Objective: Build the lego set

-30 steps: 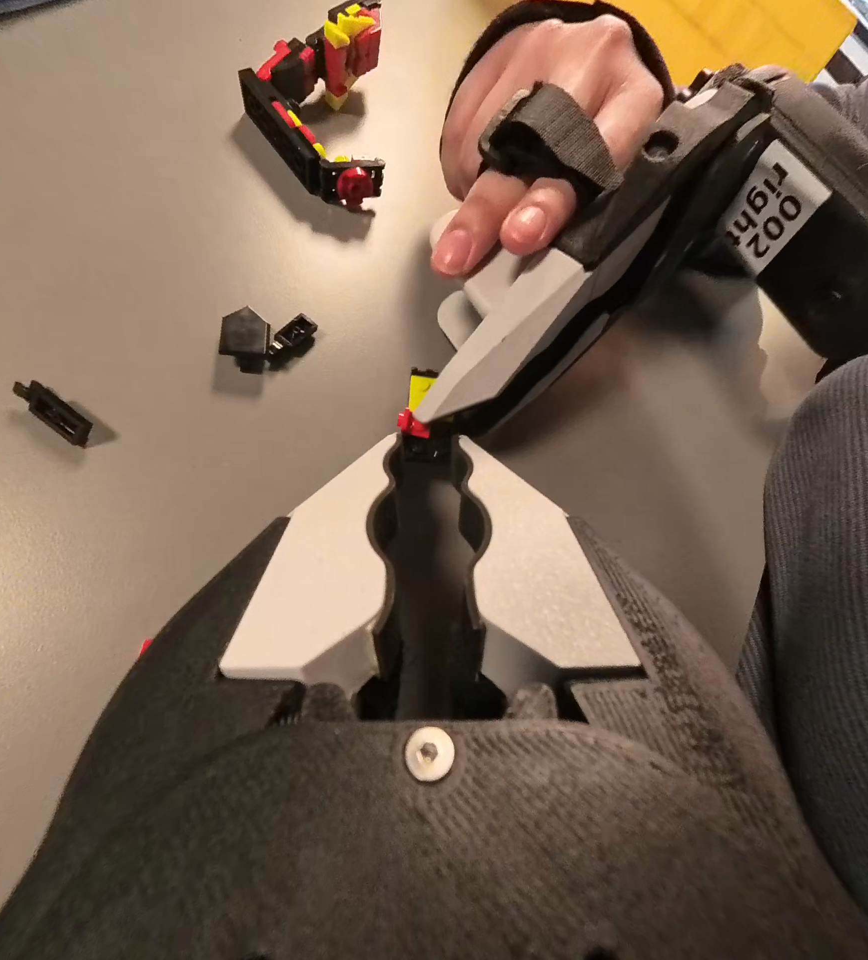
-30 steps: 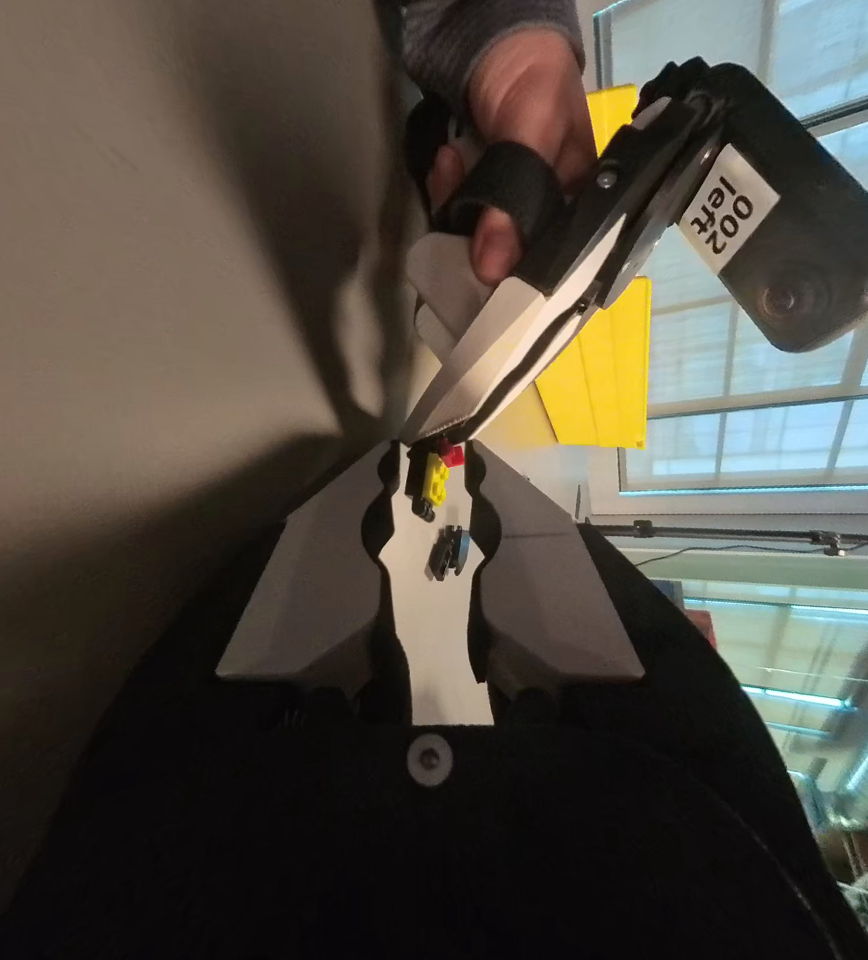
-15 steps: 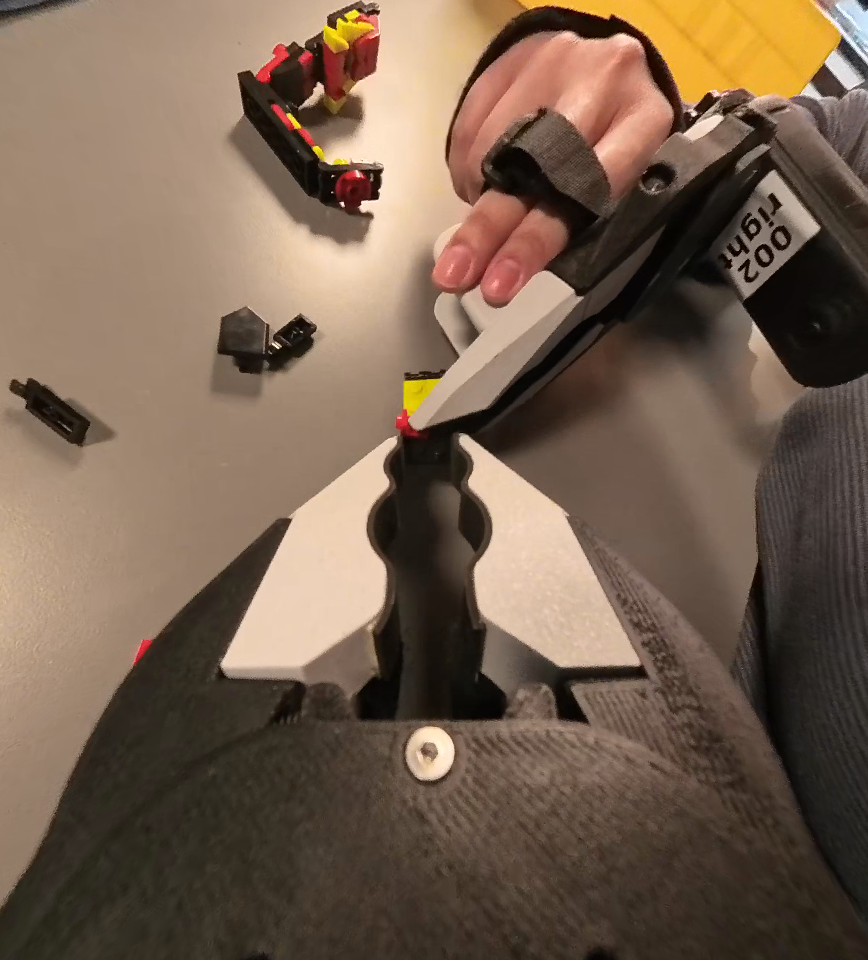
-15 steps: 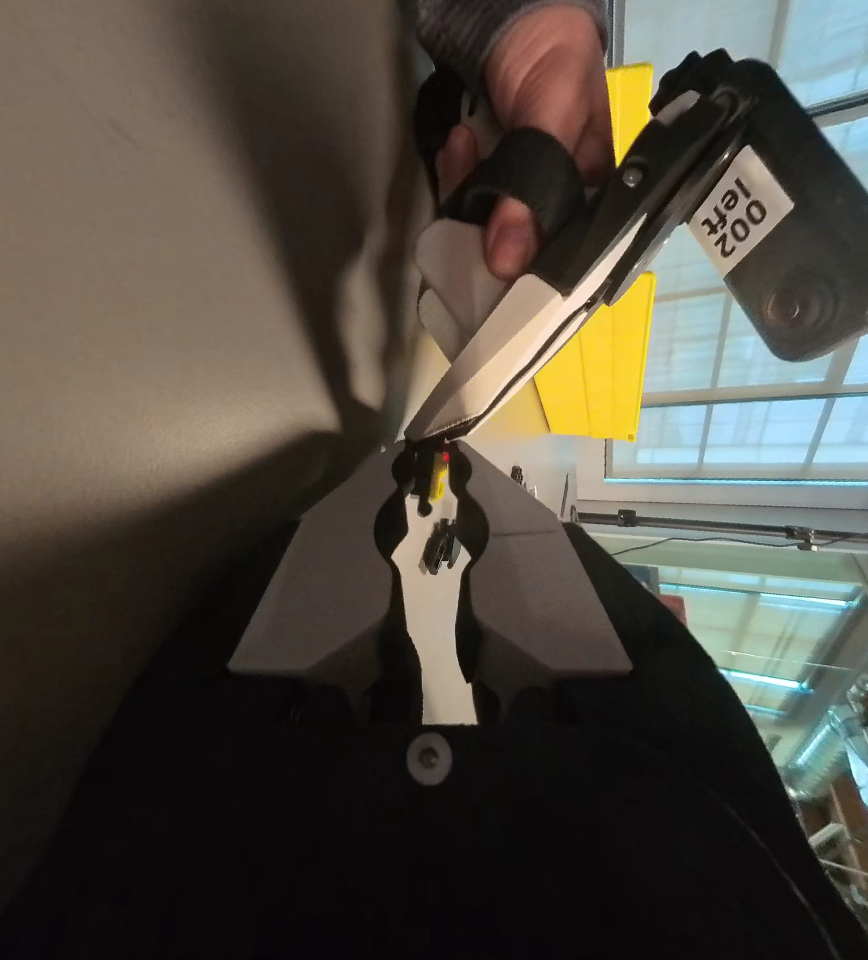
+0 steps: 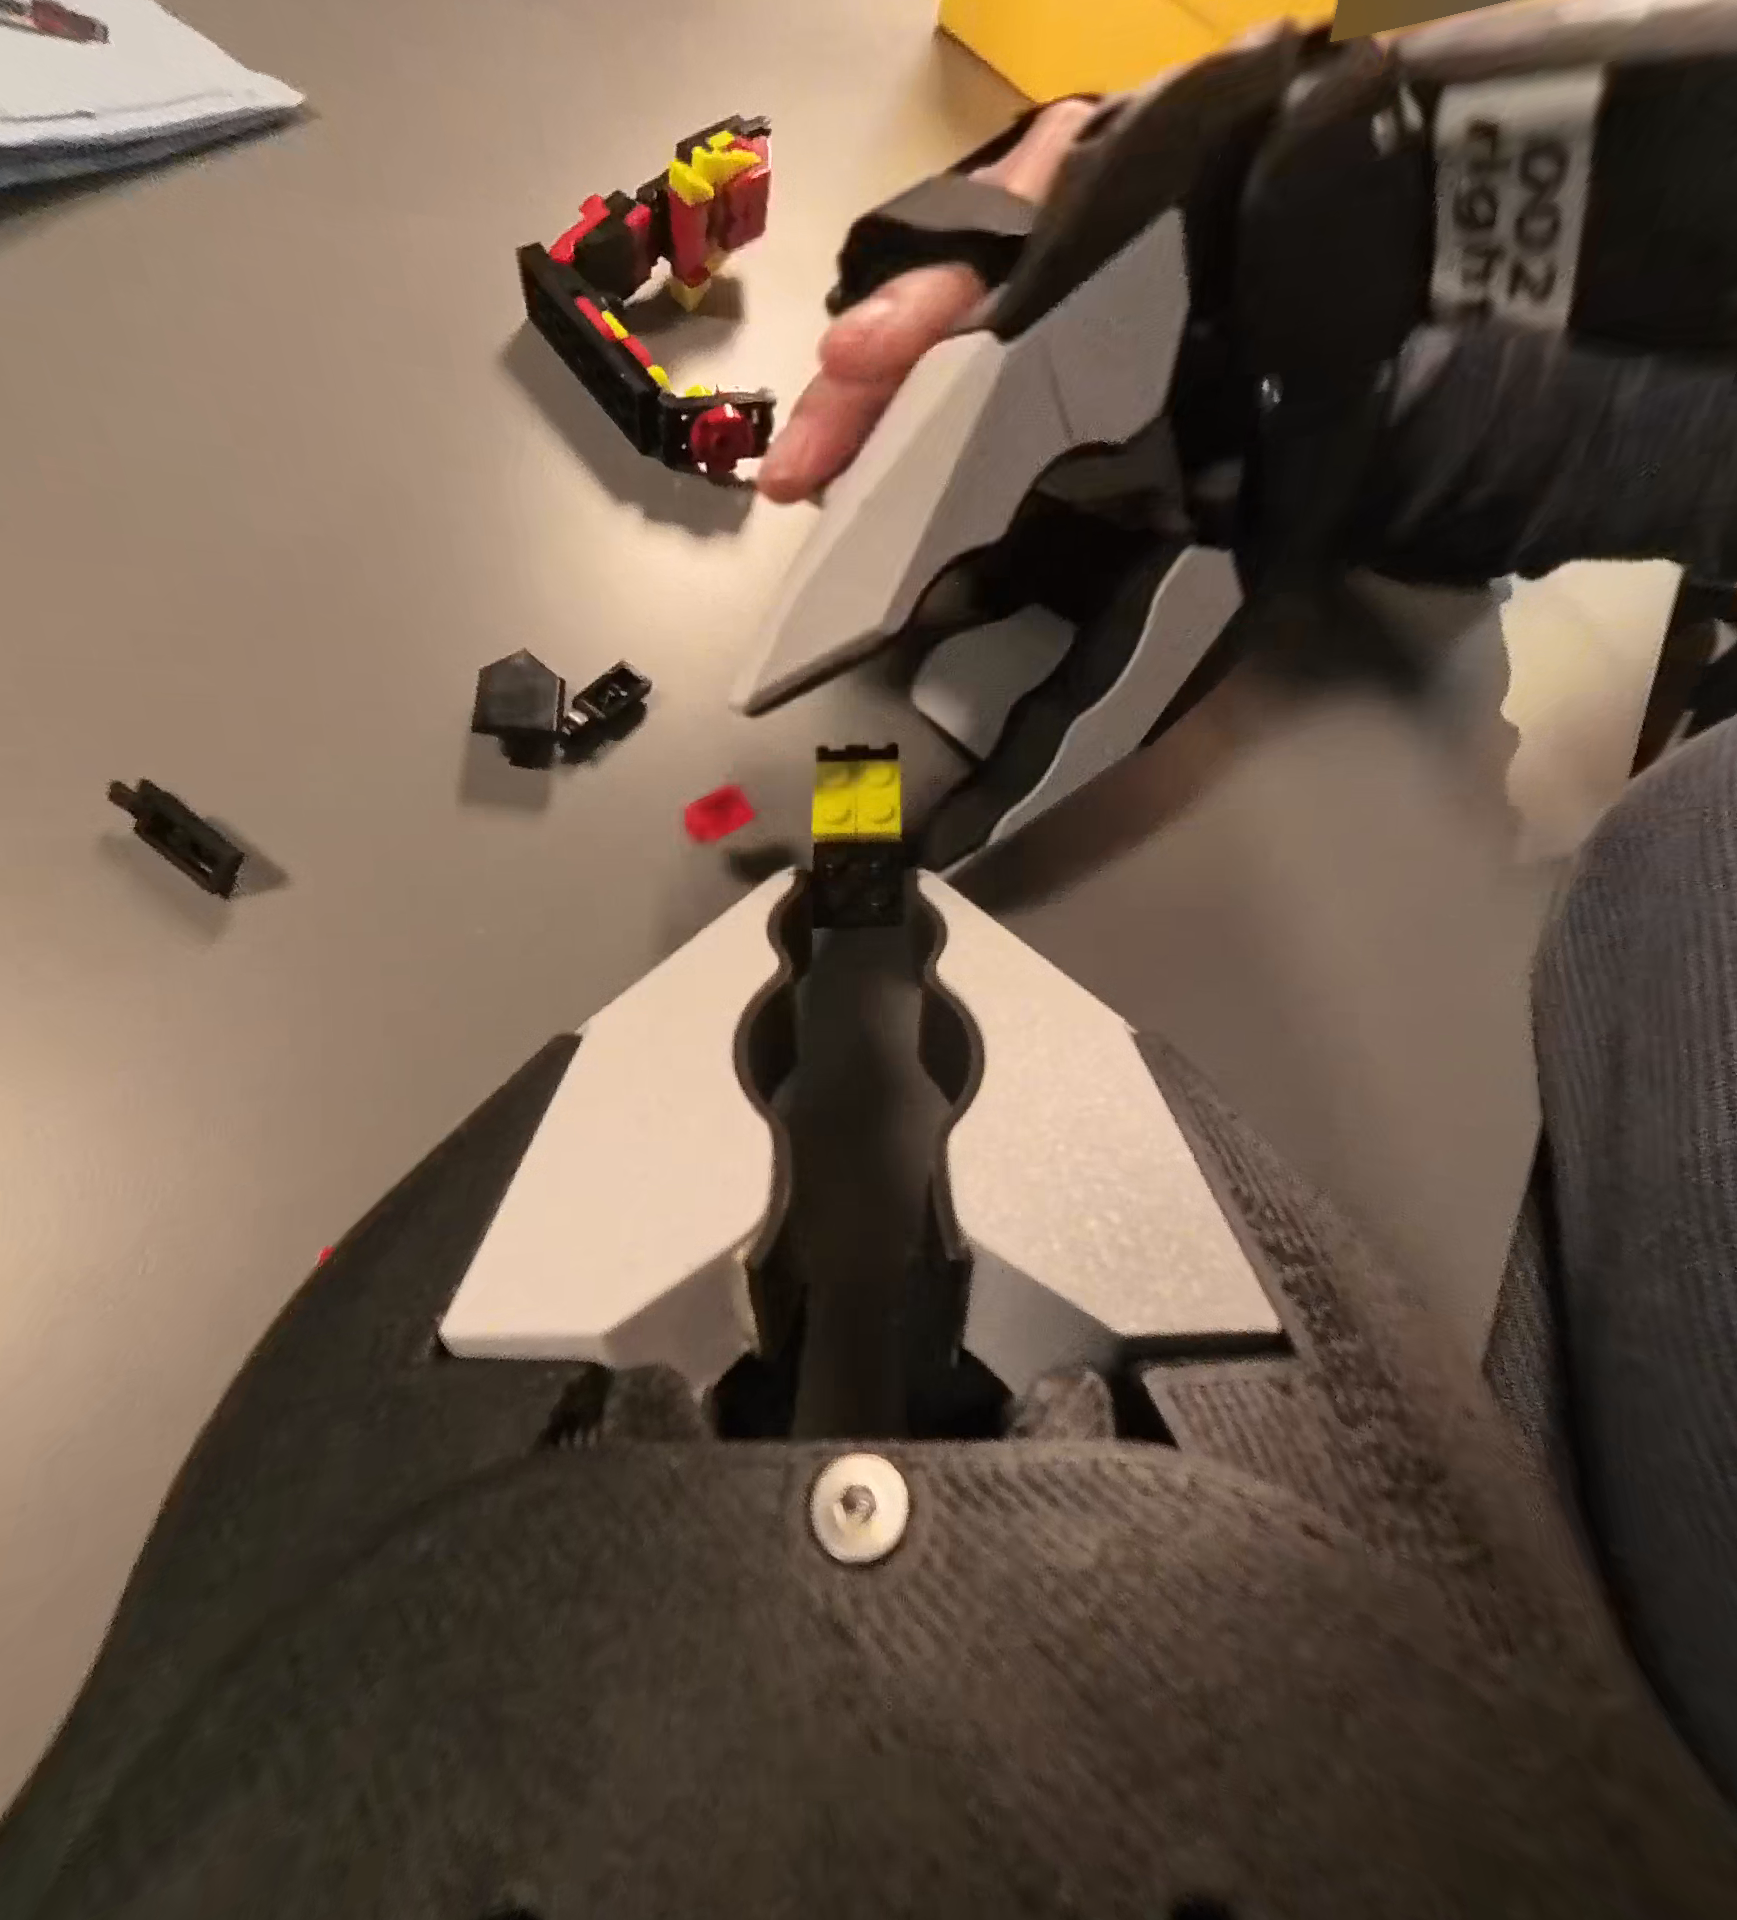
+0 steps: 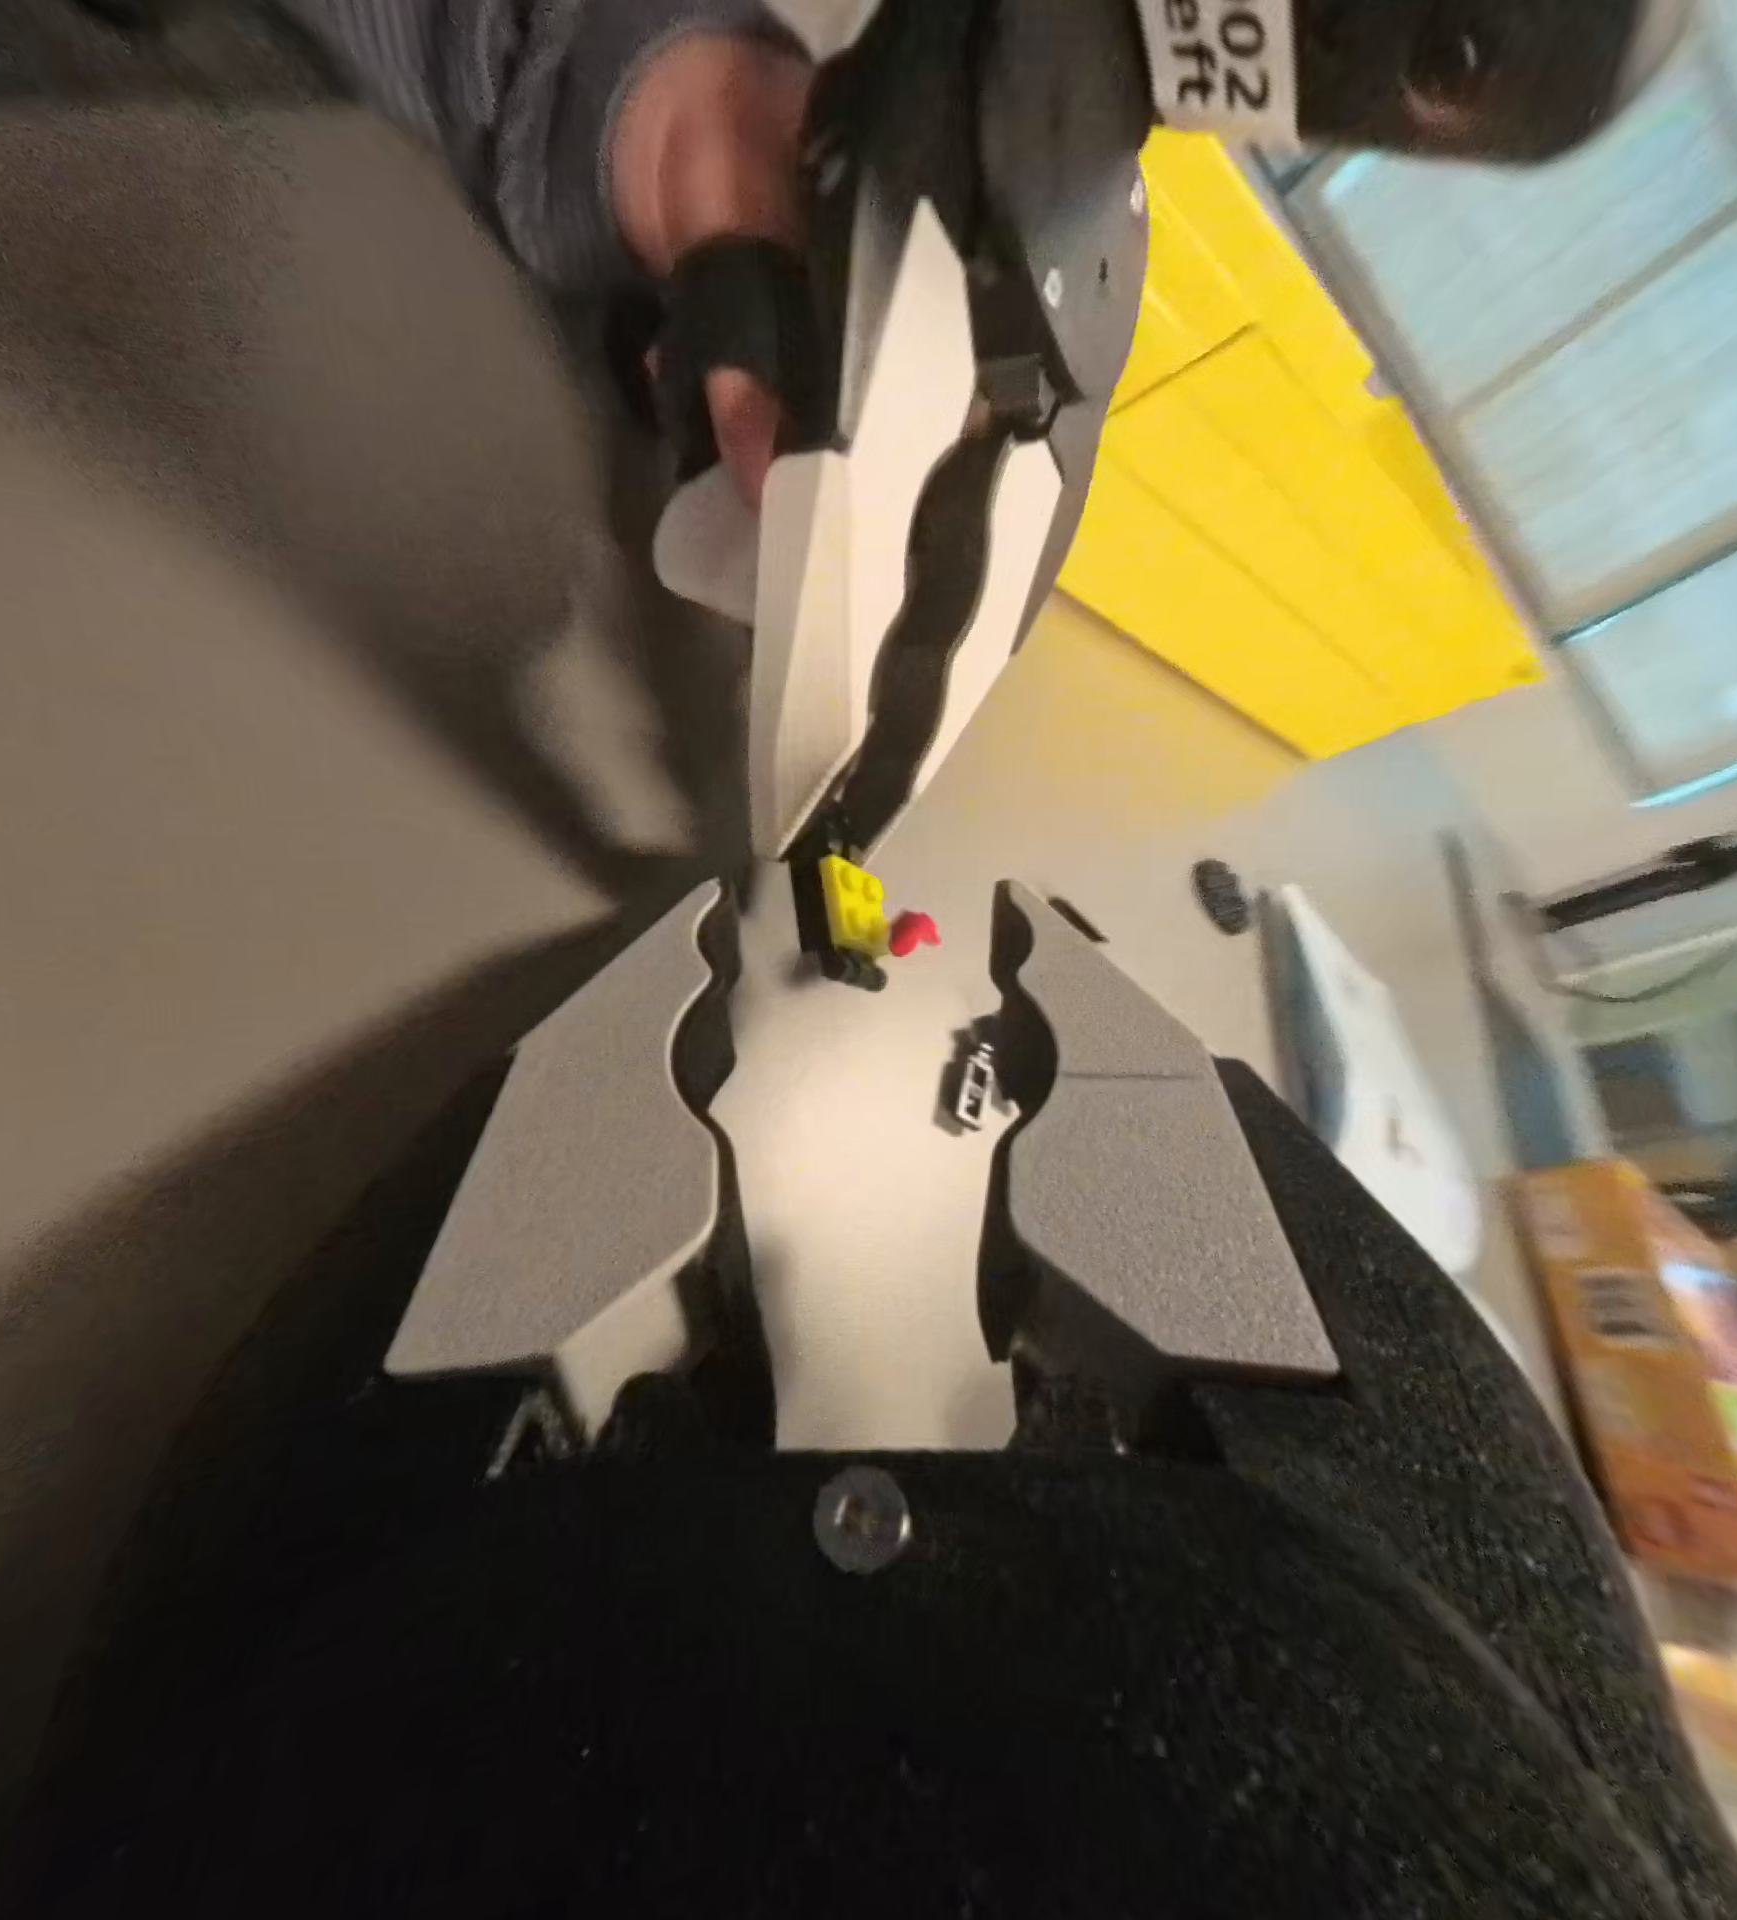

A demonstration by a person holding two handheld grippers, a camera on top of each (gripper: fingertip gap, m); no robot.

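Gripping: a black-and-yellow brick stack (image 5: 856, 831) is pinched by the left gripper (image 5: 856, 883).
Right gripper (image 6: 859, 914): spread wide, nothing held.
Nearby: red piece (image 5: 718, 811) just left; partial model (image 5: 656, 301) beyond.
Room: bare table (image 5: 168, 520) leftward.

A brick stack (image 5: 856, 831) sits between the left fingers (image 5: 677, 1091); a loose piece (image 5: 718, 811) lies left of their tips, the partial build (image 5: 656, 312) beyond on the desk (image 5: 220, 520).
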